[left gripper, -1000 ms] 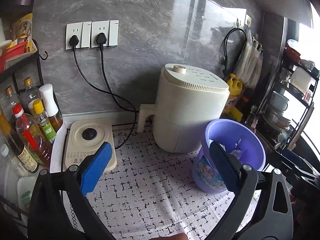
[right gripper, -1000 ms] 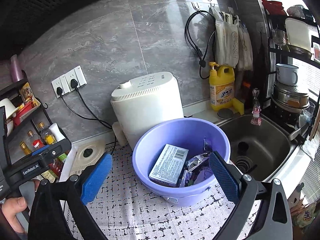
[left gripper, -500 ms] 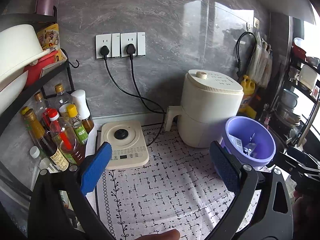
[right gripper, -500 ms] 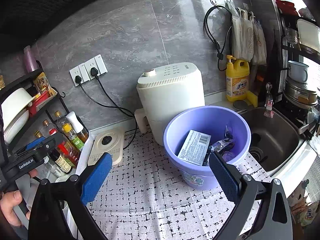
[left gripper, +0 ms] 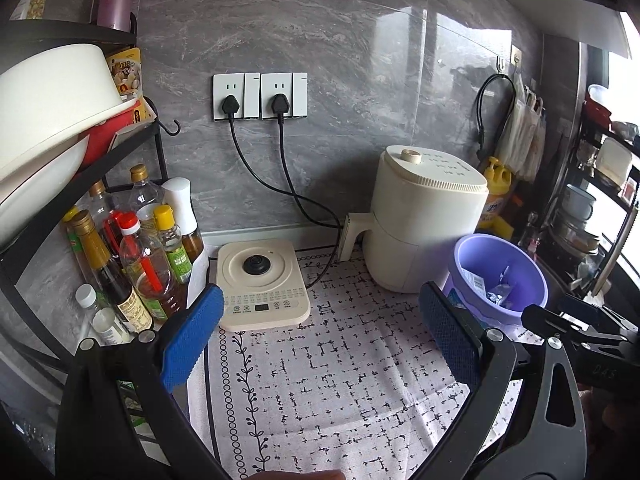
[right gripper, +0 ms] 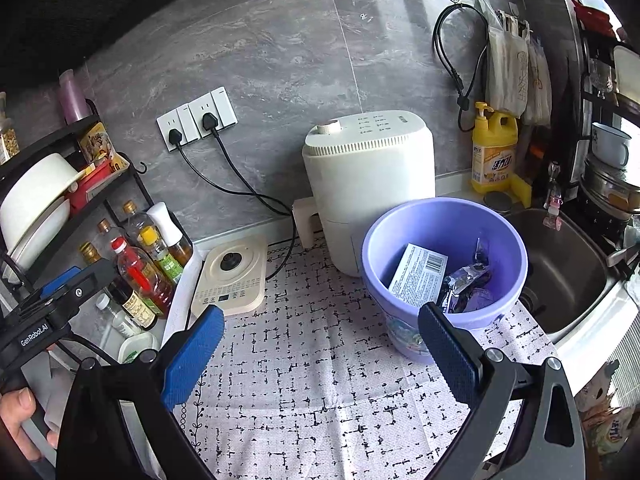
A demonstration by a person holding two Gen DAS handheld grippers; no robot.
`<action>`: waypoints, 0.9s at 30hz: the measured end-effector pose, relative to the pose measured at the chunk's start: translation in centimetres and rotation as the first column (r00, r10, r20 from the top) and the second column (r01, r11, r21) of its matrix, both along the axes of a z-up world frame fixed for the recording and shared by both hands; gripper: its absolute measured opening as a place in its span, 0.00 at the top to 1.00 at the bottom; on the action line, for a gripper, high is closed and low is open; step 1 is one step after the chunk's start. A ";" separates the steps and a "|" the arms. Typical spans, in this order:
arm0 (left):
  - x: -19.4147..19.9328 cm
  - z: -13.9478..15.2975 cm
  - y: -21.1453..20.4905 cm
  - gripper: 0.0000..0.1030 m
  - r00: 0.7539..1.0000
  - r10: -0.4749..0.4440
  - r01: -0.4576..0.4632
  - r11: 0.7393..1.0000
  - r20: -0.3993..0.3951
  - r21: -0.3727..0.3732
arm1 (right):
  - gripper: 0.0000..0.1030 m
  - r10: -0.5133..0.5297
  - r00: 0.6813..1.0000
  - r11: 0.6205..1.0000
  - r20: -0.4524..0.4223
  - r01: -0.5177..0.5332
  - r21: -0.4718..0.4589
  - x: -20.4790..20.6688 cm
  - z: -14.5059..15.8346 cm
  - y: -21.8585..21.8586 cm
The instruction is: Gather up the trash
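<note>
Grey marble-look kitchen wall behind a patterned white counter mat [right gripper: 320, 380]. Cream appliance [right gripper: 370, 184] at the back, touching or just beside the purple bin [right gripper: 444, 224], near the sink [right gripper: 560, 264]. White box [right gripper: 418, 274] and foil wrappers [right gripper: 466, 280] inside. Left gripper [left gripper: 320, 332] and right gripper [right gripper: 320, 340] both spread wide, holding nothing, above the mat.
</note>
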State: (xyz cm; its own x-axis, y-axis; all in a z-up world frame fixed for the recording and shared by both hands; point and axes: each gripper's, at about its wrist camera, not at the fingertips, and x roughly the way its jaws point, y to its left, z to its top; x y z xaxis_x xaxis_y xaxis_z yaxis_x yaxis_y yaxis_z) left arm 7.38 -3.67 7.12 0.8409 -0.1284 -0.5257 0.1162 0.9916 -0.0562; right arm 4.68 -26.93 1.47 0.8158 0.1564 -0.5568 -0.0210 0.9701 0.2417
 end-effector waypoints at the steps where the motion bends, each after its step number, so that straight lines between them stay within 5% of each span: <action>1: 0.0 0.0 0.1 0.06 1.000 0.004 -0.004 1.000 0.002 -0.002 | 0.08 0.001 1.000 1.000 0.001 -0.001 0.000 0.1 0.0 0.1; 27: 0.9 -0.4 1.0 0.06 1.000 0.003 -0.004 0.999 -0.014 -0.037 | 0.08 -0.011 1.000 1.000 0.012 0.011 0.010 0.8 0.2 0.6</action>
